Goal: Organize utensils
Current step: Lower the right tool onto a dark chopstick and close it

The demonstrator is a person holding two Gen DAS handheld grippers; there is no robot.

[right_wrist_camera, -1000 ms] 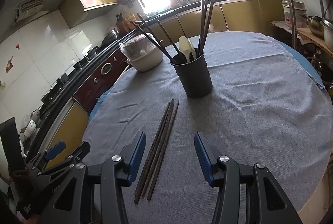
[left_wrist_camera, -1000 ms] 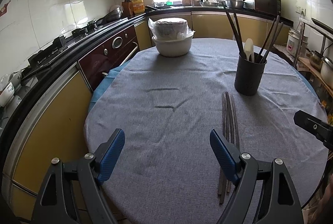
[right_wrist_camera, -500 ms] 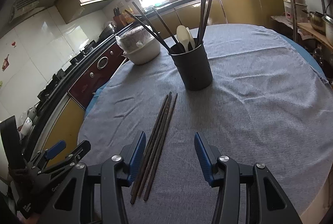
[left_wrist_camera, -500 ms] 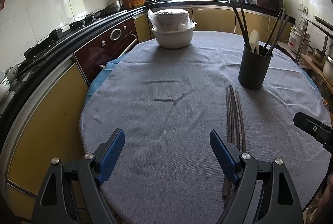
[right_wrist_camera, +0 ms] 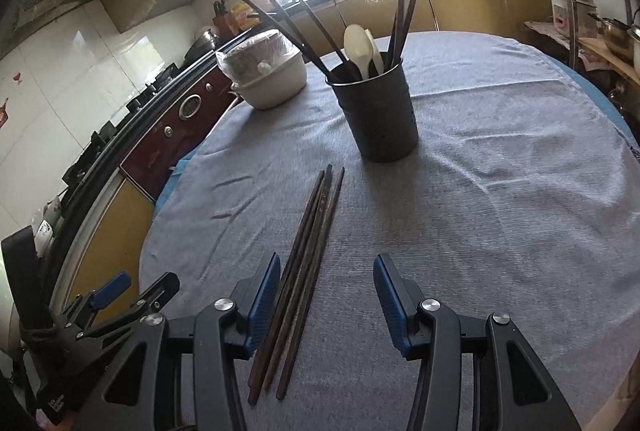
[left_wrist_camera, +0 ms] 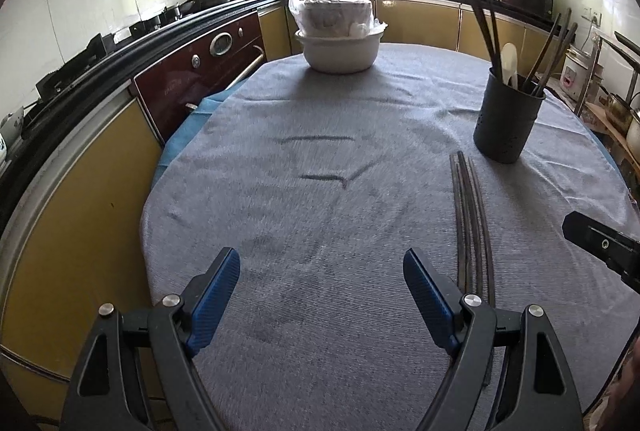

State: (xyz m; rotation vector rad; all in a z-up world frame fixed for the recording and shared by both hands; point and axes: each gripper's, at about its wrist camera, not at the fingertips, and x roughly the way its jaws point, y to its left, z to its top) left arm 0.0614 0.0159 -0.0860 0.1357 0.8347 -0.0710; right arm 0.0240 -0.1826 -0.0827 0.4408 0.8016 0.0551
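Several dark wooden chopsticks lie side by side on the grey tablecloth, pointing toward a black utensil holder that stands upright with chopsticks and a white spoon in it. My right gripper hovers open above their near ends, its left pad beside them, nothing between the pads. In the left wrist view the same chopsticks run just right of my left gripper, which is wide open over bare cloth. The holder stands beyond them.
A white bowl with a plastic-wrapped stack in it stands at the table's far side. A dark red oven and counter curve along the left. A metal rack with pots is on the right. The other gripper's body shows at the right edge.
Both grippers have moved forward and lower toward the table; the chopsticks and holder look nearer. Jaw openings are unchanged and nothing was touched.
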